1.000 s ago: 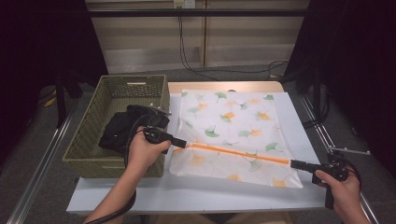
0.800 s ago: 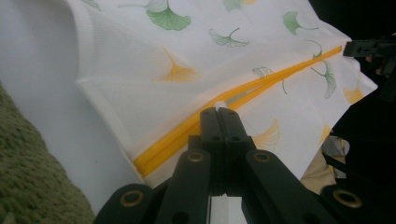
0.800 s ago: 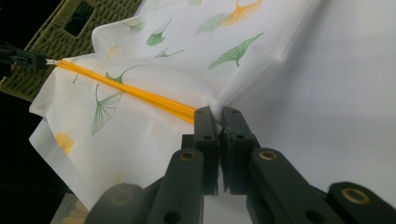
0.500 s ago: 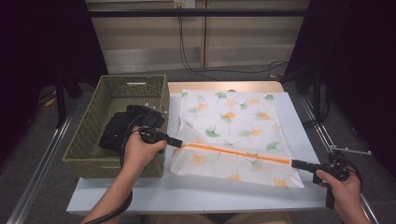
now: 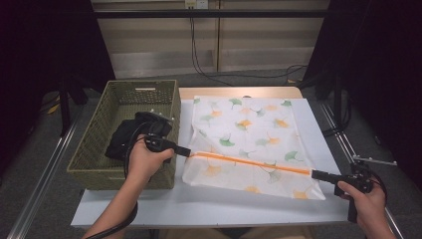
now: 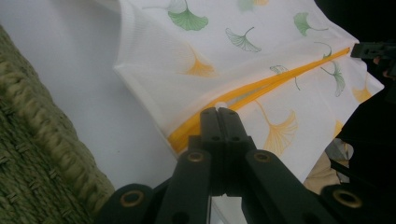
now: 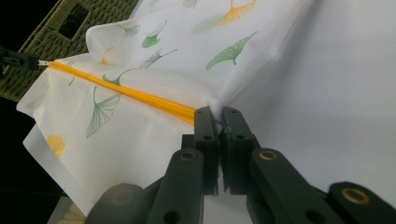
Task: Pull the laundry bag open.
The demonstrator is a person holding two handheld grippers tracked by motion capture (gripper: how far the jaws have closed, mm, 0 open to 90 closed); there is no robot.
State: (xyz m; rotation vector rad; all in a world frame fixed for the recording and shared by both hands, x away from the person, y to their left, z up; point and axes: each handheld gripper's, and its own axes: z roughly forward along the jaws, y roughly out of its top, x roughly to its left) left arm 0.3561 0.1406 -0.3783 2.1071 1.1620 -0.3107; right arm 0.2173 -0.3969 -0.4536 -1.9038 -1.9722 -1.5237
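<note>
Mesh laundry bag [image 5: 249, 142], white with a ginkgo-leaf print, is lying flat across the middle of the white surface [image 5: 209, 204] in the high view, its orange zipper [image 5: 251, 163] running as a taut line from left of centre down toward the lower right. That view is also showing what the close ones crop: the green woven basket [image 5: 94, 164] at the left edge of the surface, with a dark garment [image 5: 132, 134] bundled inside it.

The left gripper view is giving the detail missing from above: the left claw [image 6: 218, 112] is pressed together on the small white zipper pull [image 6: 220, 103] at the near end of the orange line, with the basket's weave looming at the left of that frame and the other claw tiny in the upper right corner.

The right gripper view is showing the right claw [image 7: 217, 119] clamped on the bag's corner fabric just where the zipper ends, the cloth puckering at the tips. The zipper is stretching away toward the upper left of that frame, where the left claw is pinching its far end in front of the basket.

So the bag is spanning between the two claws, each one gripping an end of the zipper line.
</note>
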